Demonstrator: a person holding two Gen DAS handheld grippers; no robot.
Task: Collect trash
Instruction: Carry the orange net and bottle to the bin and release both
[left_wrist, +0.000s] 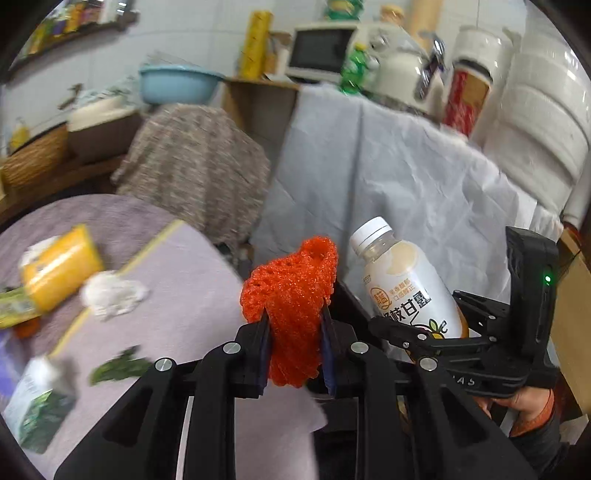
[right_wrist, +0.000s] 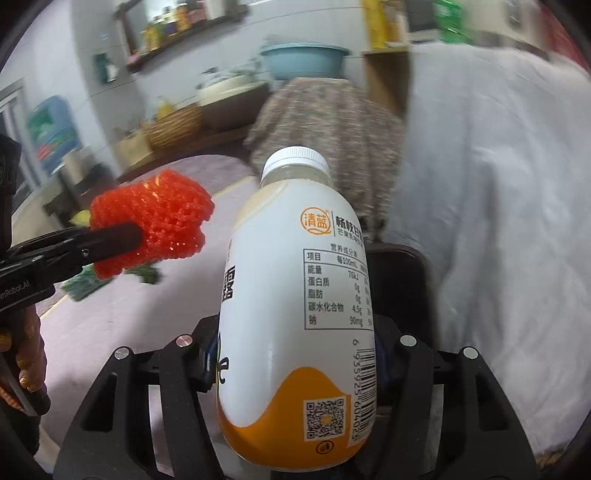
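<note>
Left gripper (left_wrist: 295, 328) clamps orange foam fruit net (left_wrist: 291, 295); right gripper (right_wrist: 295, 354) pinches drink bottle (right_wrist: 295, 295) low (cap clear), I judge both bin-bound.

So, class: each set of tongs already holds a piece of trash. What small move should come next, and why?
Probably carry both over the black bin just ahead before letting go. The left tongs clamp the orange foam net, the right tongs grip the capped drink bottle, and more litter waits on the purple table.

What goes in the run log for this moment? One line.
left gripper: shut on orange foam net | right gripper: shut on drink bottle | both carried
</note>
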